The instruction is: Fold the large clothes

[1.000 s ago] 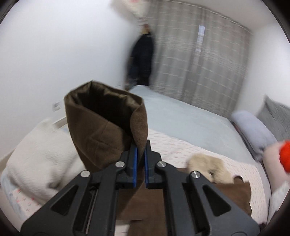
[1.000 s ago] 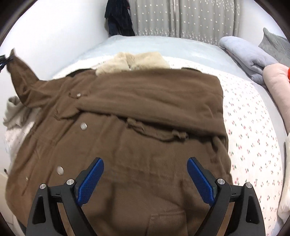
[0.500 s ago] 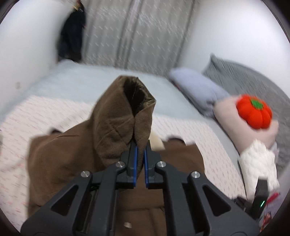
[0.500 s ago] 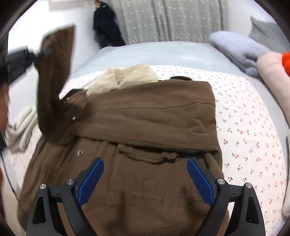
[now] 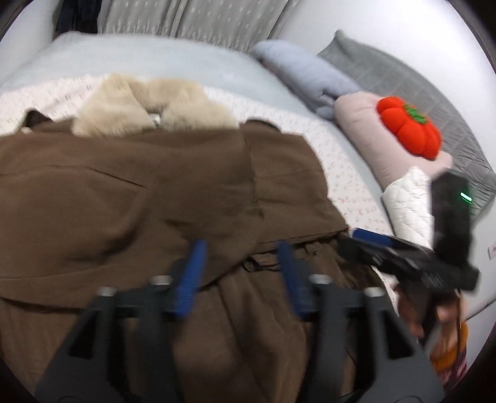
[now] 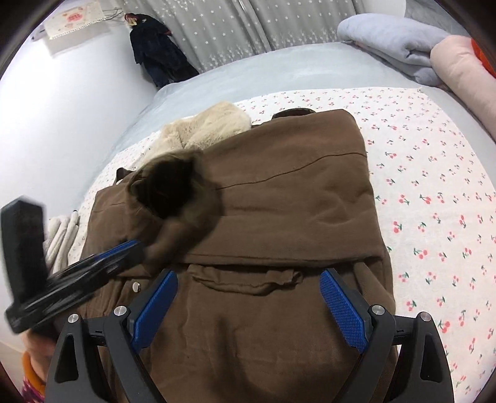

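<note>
A brown coat (image 6: 279, 217) with a cream fur collar (image 5: 148, 108) lies spread across the cherry-print sheet (image 6: 434, 201) on the bed, both sleeves now folded in over the chest. The left sleeve's cuff (image 6: 173, 192) shows its dark opening in the right wrist view, blurred, resting on the coat's upper front.

The left gripper (image 5: 240, 272) hangs over the coat's middle, its jaws having just been opening; the blue pads (image 5: 189, 279) stand apart with only the coat's surface seen below the gap and nothing pinched between them. In the right wrist view it comes in as a blur from the left edge, near the cuff.

The right gripper (image 6: 248, 307) hovers low over the coat's lower front, just below a pocket flap (image 6: 248, 279), jaws spread wide and empty. A metal snap (image 6: 135, 285) shows beside its left finger.

At the head of the bed lie a rolled grey-blue blanket (image 5: 310, 74), a pink pillow (image 5: 372, 130) with a red pumpkin cushion (image 5: 409, 130) on it, and a grey quilted pillow (image 5: 403, 77). Dark clothing (image 6: 155, 52) hangs by the star-patterned curtain (image 6: 263, 24).
</note>
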The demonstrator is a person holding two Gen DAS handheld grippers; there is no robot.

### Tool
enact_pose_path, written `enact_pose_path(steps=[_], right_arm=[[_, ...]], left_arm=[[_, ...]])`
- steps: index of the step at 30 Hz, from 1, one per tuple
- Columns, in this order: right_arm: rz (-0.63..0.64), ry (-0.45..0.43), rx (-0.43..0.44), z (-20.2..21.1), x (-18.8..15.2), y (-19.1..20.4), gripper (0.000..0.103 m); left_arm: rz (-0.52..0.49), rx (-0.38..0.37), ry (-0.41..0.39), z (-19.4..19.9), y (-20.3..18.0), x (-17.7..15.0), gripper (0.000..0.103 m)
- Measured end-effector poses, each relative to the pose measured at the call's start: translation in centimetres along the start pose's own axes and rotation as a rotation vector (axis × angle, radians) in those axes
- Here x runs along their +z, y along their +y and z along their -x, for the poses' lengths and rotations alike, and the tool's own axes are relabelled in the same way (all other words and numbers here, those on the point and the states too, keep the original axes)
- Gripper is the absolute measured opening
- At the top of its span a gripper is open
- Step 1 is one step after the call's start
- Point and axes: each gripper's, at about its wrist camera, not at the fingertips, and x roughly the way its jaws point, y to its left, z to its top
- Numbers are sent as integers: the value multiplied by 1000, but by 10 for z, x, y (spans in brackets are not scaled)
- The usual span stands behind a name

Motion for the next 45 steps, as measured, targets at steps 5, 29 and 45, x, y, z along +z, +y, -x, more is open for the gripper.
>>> enact_pose_path(steps=[5, 29, 45], right_arm=[[-58, 36, 156, -17, 20, 3, 95], [111, -76, -31, -54, 84, 54, 7], [301, -148, -122, -42, 32, 98, 23]], left_arm=[[-120, 125, -76, 49, 26, -4, 69], [115, 482, -91, 30, 204, 32, 14], [-78, 355, -103, 4, 113, 10, 28]])
